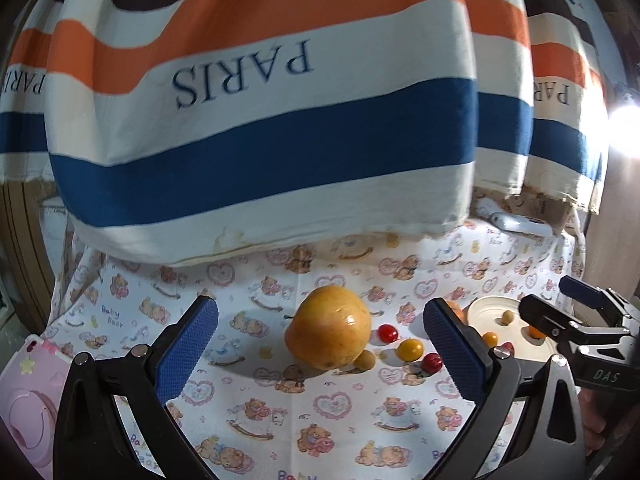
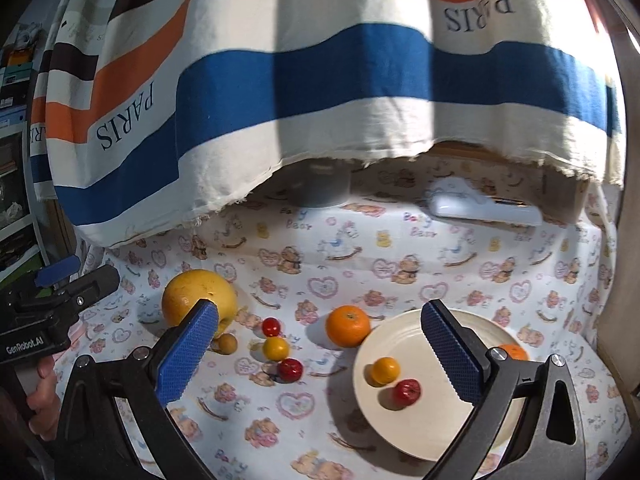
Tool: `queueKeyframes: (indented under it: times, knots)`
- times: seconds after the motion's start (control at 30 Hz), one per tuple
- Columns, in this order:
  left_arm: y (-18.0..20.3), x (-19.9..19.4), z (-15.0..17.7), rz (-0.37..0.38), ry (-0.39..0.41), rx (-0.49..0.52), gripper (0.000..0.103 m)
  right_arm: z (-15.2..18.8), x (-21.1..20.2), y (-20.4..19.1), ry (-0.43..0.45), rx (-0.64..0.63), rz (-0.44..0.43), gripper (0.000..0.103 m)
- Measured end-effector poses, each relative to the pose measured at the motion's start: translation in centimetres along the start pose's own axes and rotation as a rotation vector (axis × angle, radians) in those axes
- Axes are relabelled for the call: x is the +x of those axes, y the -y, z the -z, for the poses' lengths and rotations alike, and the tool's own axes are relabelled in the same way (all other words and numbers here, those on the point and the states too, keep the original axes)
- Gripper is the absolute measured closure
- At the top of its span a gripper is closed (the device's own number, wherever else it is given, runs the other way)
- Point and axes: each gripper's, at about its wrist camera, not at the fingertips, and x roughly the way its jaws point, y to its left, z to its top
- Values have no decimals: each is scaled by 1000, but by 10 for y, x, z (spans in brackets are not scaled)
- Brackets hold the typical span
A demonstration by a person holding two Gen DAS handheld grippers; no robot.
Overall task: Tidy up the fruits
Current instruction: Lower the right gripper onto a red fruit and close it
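Standing wide apart and empty over the plate [image 2: 484, 330], the right gripper [image 2: 320, 354] looks done with one drop: a yellow fruit [image 2: 385, 370] and a red fruit [image 2: 407, 392] lie there. Equally spread and empty, the left gripper [image 1: 320, 350] frames the big yellow fruit [image 1: 329, 327] on the cloth [image 1: 320, 420], likely next, needing a wide grasp.

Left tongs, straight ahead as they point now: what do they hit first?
Most likely the big yellow fruit: it sits centred between the open left tongs, with nothing nearer in that line. How far off it lies is hard to judge.
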Motion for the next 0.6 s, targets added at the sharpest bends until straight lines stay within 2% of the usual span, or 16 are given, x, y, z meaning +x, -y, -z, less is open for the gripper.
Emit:
queueKeyframes:
  times: [0.17, 0.33, 0.37, 0.43, 0.6]
  knots:
    - [-11, 8, 3, -14, -24, -45, 1, 1, 26, -12, -14, -6, 4, 1]
    - [-11, 18, 7, -24, -60, -37, 1, 8, 55, -21, -101, -45, -54, 2]
    - [-11, 19, 8, -29, -67, -34, 1, 10, 60, -21, -122, -49, -68, 6]
    - [-8, 22, 9, -37, -78, -24, 1, 15, 73, -23, -205, -60, -122, 27]
    - [-6, 26, 13, -47, -94, -12, 1, 24, 90, -12, -292, -12, -166, 45]
